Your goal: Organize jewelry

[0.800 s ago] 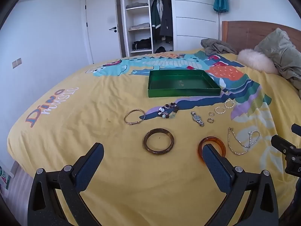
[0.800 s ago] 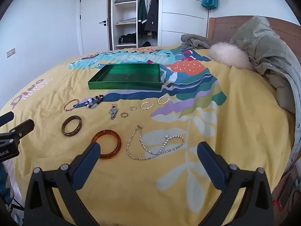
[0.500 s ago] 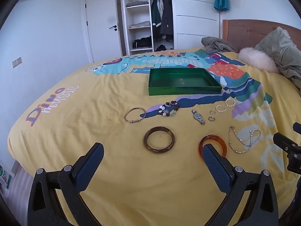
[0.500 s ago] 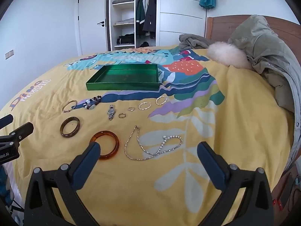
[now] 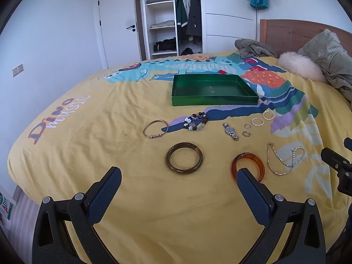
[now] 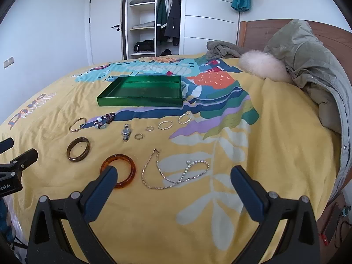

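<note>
Jewelry lies on the yellow bedspread before an empty green tray (image 5: 214,99) (image 6: 140,101). There is a dark brown bangle (image 5: 184,157) (image 6: 78,149), an amber bangle (image 5: 259,165) (image 6: 126,171), a thin gold bangle (image 5: 155,128) (image 6: 77,124), a beaded bracelet (image 5: 196,121) (image 6: 105,120), a watch (image 5: 230,131) (image 6: 126,132), several rings (image 5: 257,123) (image 6: 164,125) and a chain necklace (image 5: 283,160) (image 6: 173,171). My left gripper (image 5: 179,181) is open, hovering short of the bangles. My right gripper (image 6: 173,180) is open, just short of the necklace.
A grey-green coat (image 6: 319,70) with a fur trim (image 6: 261,68) lies at the right by the wooden headboard. A grey garment (image 5: 253,48) sits at the far edge. An open wardrobe (image 5: 171,17) and a door stand beyond the bed.
Both grippers have drifted slightly; the jewelry sits a little higher and farther left in the views. Nothing was picked up and the jaws stayed open.
</note>
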